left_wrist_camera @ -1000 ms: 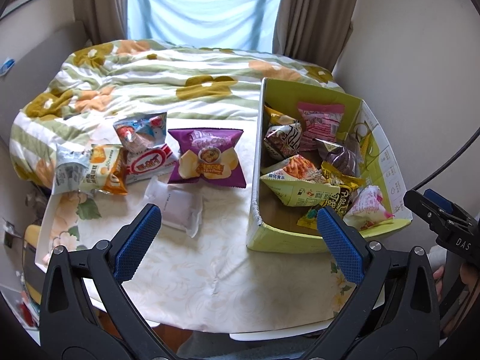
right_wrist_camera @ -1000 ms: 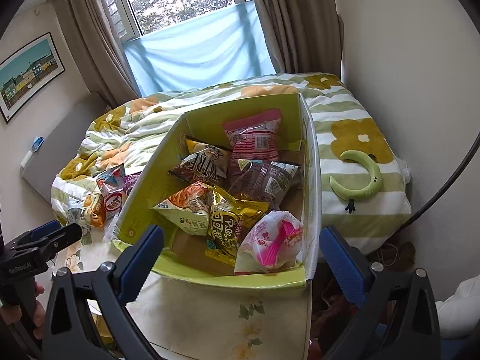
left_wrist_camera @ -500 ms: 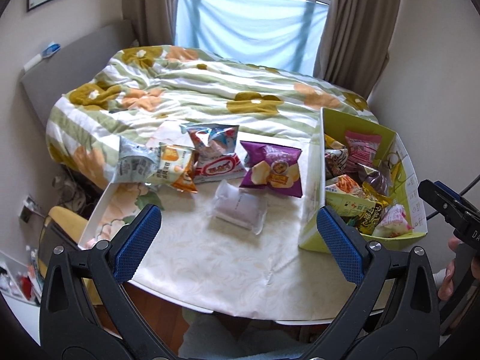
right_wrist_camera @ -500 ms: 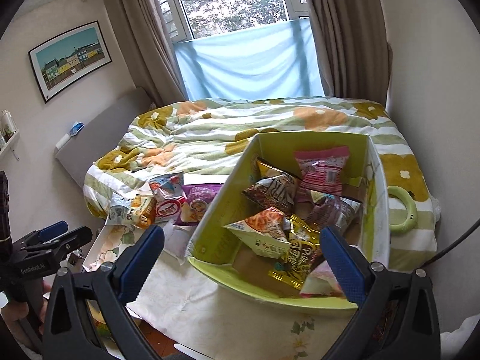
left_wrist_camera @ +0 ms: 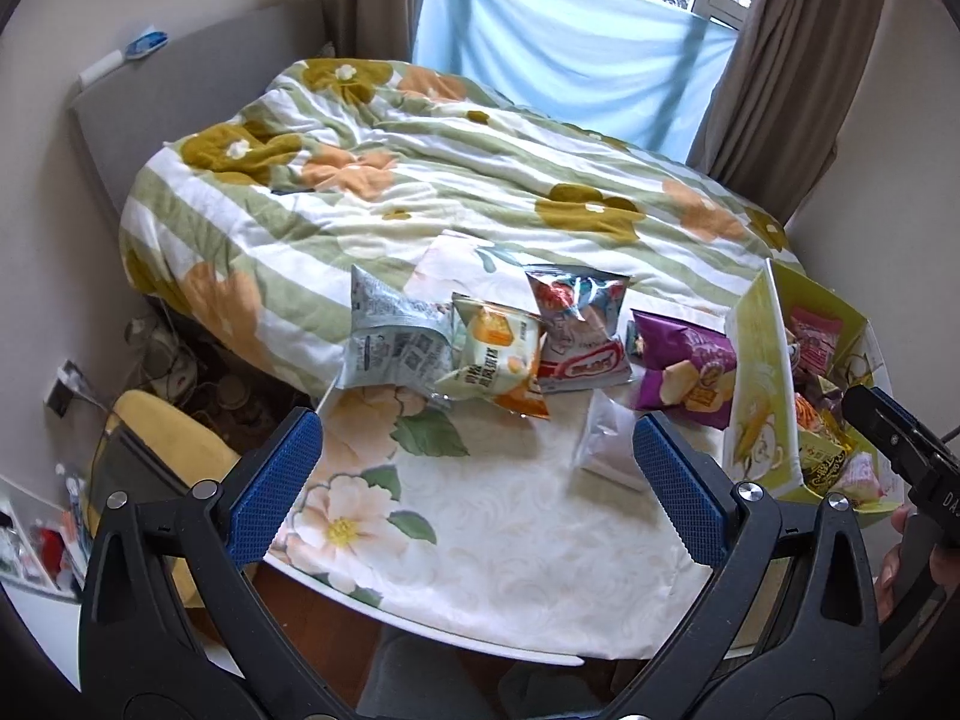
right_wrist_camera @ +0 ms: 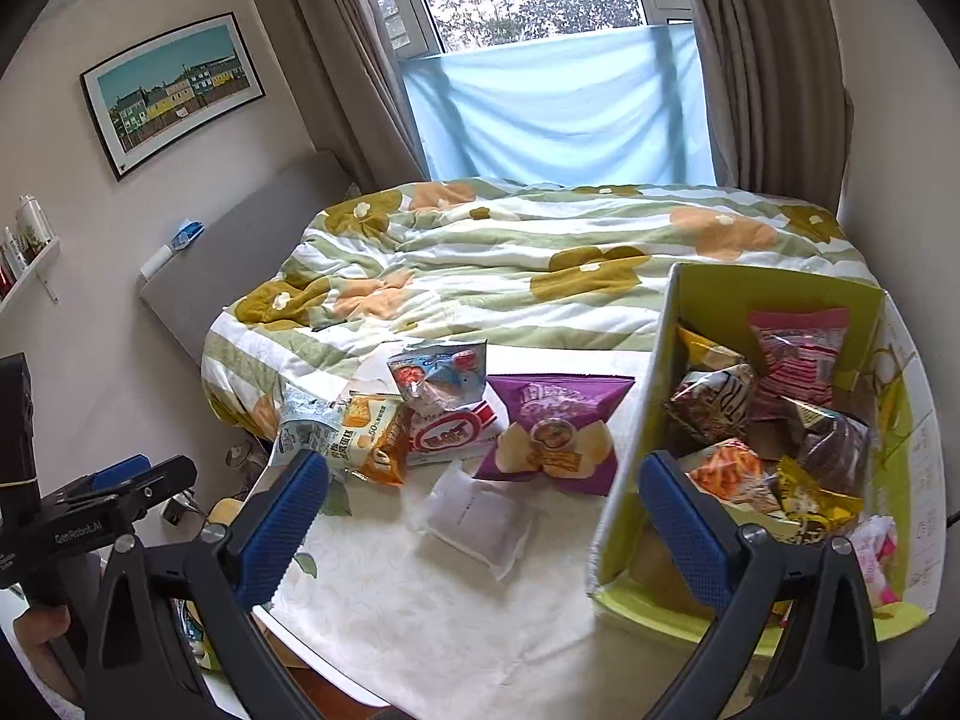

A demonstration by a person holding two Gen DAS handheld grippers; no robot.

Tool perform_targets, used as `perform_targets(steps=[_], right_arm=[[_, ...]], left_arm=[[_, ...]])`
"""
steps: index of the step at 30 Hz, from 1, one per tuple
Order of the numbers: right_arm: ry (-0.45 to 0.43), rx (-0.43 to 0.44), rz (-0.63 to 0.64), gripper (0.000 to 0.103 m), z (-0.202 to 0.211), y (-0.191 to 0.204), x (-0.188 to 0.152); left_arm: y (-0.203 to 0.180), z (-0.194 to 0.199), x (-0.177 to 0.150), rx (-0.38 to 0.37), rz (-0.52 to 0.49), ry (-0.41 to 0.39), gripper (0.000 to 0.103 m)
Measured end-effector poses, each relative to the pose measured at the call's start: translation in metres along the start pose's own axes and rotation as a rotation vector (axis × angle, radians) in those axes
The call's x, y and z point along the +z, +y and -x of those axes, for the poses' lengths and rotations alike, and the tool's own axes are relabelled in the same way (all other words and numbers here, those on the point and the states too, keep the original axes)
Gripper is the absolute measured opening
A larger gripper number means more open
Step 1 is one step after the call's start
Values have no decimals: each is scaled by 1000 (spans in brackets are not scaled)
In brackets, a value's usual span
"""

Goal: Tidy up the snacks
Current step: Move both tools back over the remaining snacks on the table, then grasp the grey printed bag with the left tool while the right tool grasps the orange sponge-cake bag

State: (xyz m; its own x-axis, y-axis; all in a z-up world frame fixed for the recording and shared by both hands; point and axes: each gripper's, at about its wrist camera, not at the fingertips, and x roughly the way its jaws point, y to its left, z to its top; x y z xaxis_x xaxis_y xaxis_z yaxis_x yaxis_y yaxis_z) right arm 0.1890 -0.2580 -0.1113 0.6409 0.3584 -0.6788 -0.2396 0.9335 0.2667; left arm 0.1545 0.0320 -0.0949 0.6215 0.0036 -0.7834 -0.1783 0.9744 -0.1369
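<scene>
Two handheld grippers w/ blue pads hover at the near edge of a small desk (right_wrist_camera: 420, 618) covered in a cream floral cloth; a bed w/ a green-striped flower quilt (right_wrist_camera: 540, 252) sits just beyond it.

Left to right: the left gripper (left_wrist_camera: 480, 480) is spread wide and empty, low over the near-left part of the desk, pointing toward the loose snacks. That looks like lining up for a pick, not a grasp yet.

On the far-left side of the desk lies a row of unsorted bags, overlapping each other. First a grey-white printed bag (left_wrist_camera: 390, 342), then an orange-and-pale bag (left_wrist_camera: 498, 360) leaning on it, then a red-white-blue bag (left_wrist_camera: 579, 324) partly propped up. Next, a purple chip bag (right_wrist_camera: 555, 426) lies flat, close beside the box wall. Nearer than the row, on its own, is a flat white translucent packet (right_wrist_camera: 474, 516). Being separate and nearest, it's prob. the easiest next pick.

At right stands a yellow-green cardboard box (right_wrist_camera: 636, 438), open top, already holding approx. half a dozen snacks, incl. a pink bag (right_wrist_camera: 798, 342) upright at the far wall and an orange one (right_wrist_camera: 726, 468) near the front. It's evidently the collection point.

The right gripper (right_wrist_camera: 480, 510) is also wide apart and holding nothing, straddling the view of the white packet and the box's left wall.

Five bags remain outside the box, so the sorting seems roughly half done.
</scene>
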Motion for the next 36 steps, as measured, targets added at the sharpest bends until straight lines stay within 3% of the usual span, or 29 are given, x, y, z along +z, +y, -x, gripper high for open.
perform_targets(steps=[9,16,22,30,32,34,36], right_arm=[[48,-23,-46,103,-78,63,9],[97,-91,-86,103,-143,93,9],[147,-119,-162,103,-186,97,1],[172,-157,-222,103,-212,100,-5],[175,-161,-230,103,-216,101,-5],[180,-161,-234,103,-220,103,-6],[187,-163,-234,99,-225,104,-7]], left_arm=[[69,-79,46,-61,-19,107,102],[97,-156,64,-146,-46,211,102],[99,-213,63,-216,-86,301,102],[82,-249,60,-221,-187,339,102],[79,-255,60,-231,-204,349,99],[78,-259,58,-240,-217,360,87],[77,-262,57,-249,-226,370,85]])
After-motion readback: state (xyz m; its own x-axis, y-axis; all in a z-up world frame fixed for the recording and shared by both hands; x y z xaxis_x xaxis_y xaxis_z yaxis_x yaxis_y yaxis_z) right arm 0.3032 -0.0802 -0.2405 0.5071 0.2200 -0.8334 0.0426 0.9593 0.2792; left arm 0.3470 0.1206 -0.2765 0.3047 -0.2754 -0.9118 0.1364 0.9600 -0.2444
